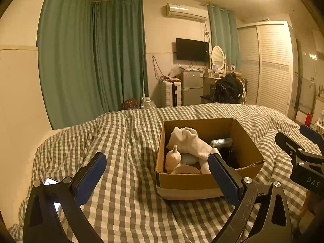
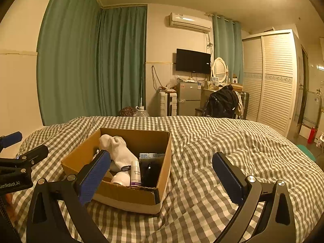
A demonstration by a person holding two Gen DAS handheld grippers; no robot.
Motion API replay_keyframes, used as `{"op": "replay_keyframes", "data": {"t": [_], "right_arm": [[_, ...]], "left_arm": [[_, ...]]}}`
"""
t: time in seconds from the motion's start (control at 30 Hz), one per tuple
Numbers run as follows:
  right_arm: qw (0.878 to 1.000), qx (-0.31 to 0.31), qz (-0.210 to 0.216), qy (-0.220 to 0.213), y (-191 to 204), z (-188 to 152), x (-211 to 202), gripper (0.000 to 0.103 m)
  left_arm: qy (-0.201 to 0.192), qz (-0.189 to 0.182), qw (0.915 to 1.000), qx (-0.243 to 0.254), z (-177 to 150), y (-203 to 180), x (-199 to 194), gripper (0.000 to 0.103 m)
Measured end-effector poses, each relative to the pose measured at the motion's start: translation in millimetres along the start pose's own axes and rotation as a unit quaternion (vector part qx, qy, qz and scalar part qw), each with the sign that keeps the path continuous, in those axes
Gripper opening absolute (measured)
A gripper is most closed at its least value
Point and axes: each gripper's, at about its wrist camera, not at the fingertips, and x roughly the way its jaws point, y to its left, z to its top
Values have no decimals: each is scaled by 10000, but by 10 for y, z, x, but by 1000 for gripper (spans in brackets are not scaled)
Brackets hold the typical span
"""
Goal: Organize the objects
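Cardboard box (image 1: 204,182) sits on the checked bed cover (image 1: 125,182), holding a white sock (image 2: 118,150), a small bottle (image 2: 135,172) and other items. Left tool (image 1: 157,179) wide, empty, at box's near-left side. Right tool (image 2: 162,179) wide, empty, spanning box's right corner.

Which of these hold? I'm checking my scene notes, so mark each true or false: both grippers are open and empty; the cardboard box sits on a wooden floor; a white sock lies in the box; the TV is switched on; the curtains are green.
1. Both the left gripper and the right gripper are open and empty. True.
2. The cardboard box sits on a wooden floor. False: it rests on the checked bedspread.
3. A white sock lies in the box. True.
4. The TV is switched on. False: its screen is dark.
5. The curtains are green. True.
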Motion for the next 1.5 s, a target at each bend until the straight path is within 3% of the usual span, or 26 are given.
{"op": "replay_keyframes", "data": {"t": [1.5], "right_arm": [[9997,10,42,247,66,-39,84,101]], "left_arm": [[34,32,10000,85,-30,-61,33,103]]}}
